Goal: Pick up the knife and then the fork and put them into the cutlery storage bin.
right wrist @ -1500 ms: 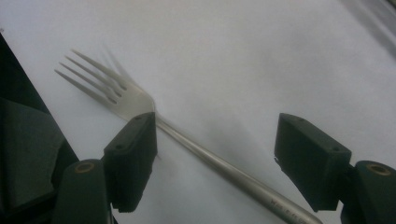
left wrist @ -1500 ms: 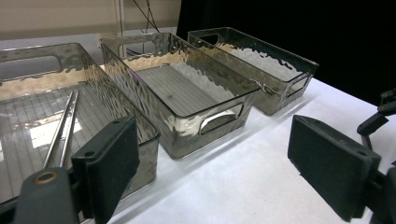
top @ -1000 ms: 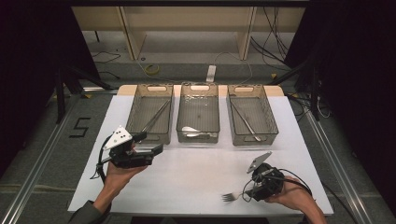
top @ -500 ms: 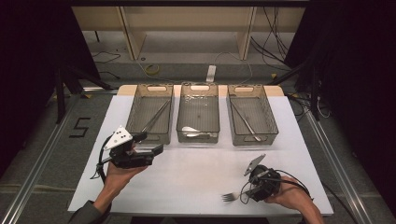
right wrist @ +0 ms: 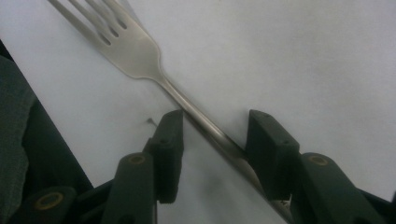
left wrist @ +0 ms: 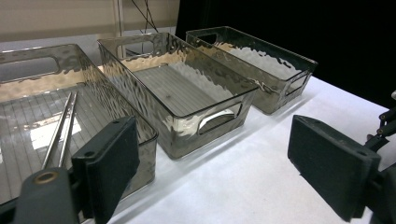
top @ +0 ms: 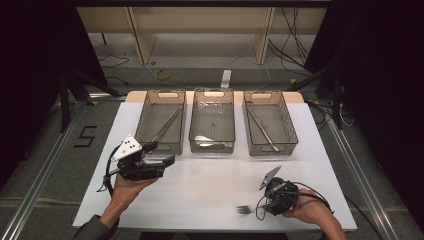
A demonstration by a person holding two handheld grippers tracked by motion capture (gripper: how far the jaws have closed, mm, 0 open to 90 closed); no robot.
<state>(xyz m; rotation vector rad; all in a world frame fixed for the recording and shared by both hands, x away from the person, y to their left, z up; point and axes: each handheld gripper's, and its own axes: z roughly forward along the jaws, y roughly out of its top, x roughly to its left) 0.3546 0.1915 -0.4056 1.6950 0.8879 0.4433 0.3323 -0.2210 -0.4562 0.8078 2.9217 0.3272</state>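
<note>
Sorting cutlery: fork pickup under way.
Left gripper (top: 155, 161): spread, empty, near table's left edge by the left bin (top: 161, 120).
Fork (right wrist: 135, 51): flat near table's front edge, right of centre.
Right gripper (right wrist: 215, 135): jaws just closing, handle between them, not yet pinched.
Risk: handle crosses the jaws diagonally; closing may twist the fork and let it slip out.

the right hand-held gripper (right wrist: 212, 154) has been closing around the fork (right wrist: 140, 51) handle.

The left gripper (top: 161, 154) is held level above the table, jaws wide apart. The right gripper (right wrist: 215, 140) points down at the near edge, its jaws just closing, half-spread.
</note>
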